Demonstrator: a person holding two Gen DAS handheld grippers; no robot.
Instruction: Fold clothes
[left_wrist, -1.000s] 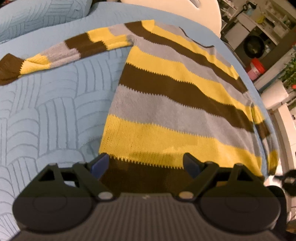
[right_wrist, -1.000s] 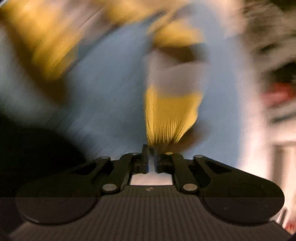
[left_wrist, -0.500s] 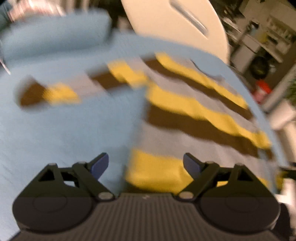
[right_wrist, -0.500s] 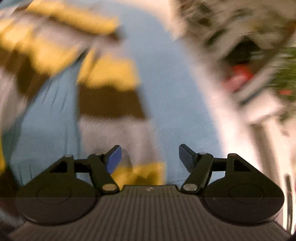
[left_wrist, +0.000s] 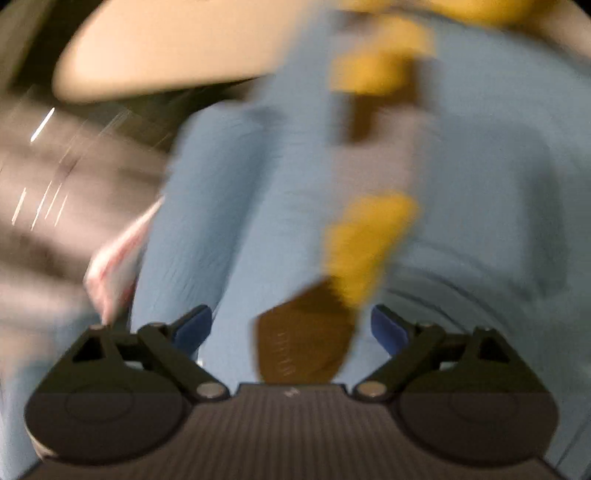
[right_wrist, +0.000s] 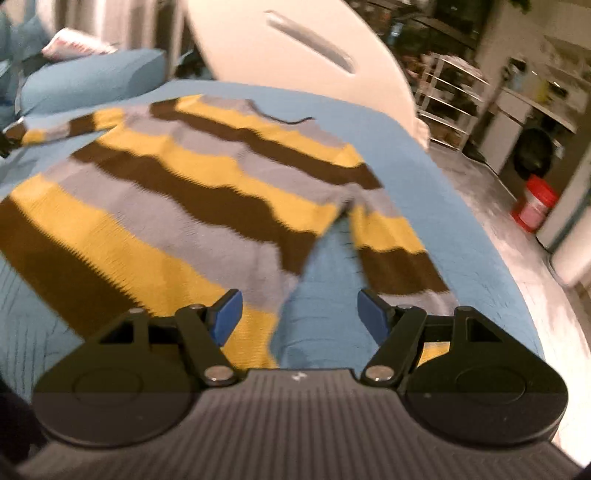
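A striped sweater (right_wrist: 192, 199) in yellow, brown and grey lies flat on a blue bed cover (right_wrist: 461, 229). Its right sleeve (right_wrist: 391, 236) runs down toward my right gripper (right_wrist: 297, 314), which is open and empty above the gap between body and sleeve. The left wrist view is blurred. It shows the left sleeve (left_wrist: 369, 236), with the brown cuff (left_wrist: 306, 343) lying between the open jaws of my left gripper (left_wrist: 291, 330). The jaws stand wide apart, not closed on the cuff.
A white rounded footboard (right_wrist: 314, 62) stands behind the bed. A blue pillow (right_wrist: 92, 81) lies at the back left. A red tub (right_wrist: 533, 203) and shelves (right_wrist: 450, 99) stand on the floor to the right of the bed edge.
My right gripper opened, let go of the right sleeve and pulled back. My left gripper swung left from the sweater's hem to the left sleeve cuff.
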